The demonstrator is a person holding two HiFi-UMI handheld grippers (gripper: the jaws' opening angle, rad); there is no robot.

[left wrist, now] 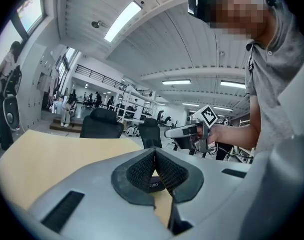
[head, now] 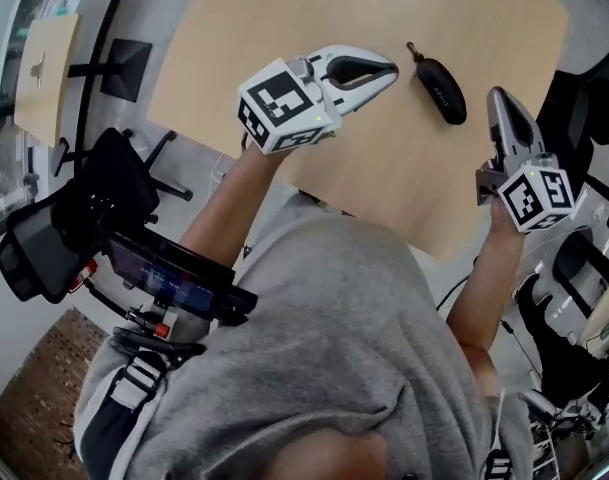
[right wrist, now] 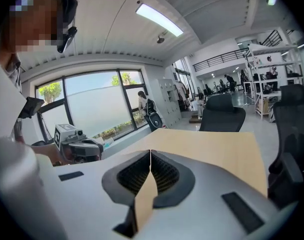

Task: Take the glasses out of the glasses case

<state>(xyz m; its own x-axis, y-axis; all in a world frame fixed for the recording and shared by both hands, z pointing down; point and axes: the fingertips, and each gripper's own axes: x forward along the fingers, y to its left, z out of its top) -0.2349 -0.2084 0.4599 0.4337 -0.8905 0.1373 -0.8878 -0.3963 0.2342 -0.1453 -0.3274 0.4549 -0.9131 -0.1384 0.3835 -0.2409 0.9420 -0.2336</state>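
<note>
Head view, glasses case (head: 439, 89) on open table (head: 284, 28), left tool (head: 392, 69), right tool (head: 498, 94), both closed

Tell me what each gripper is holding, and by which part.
Nothing is held. The left gripper and right gripper both have jaws shut and empty; the glasses case lies on the table between them, untouched.

We make out only a dark sliver of the glasses case (left wrist: 153, 185) behind the left gripper (left wrist: 154, 151), its print cut short. The person's grey shirt (head: 334, 348) hides the worktop's (head: 284, 28) near edge.
</note>
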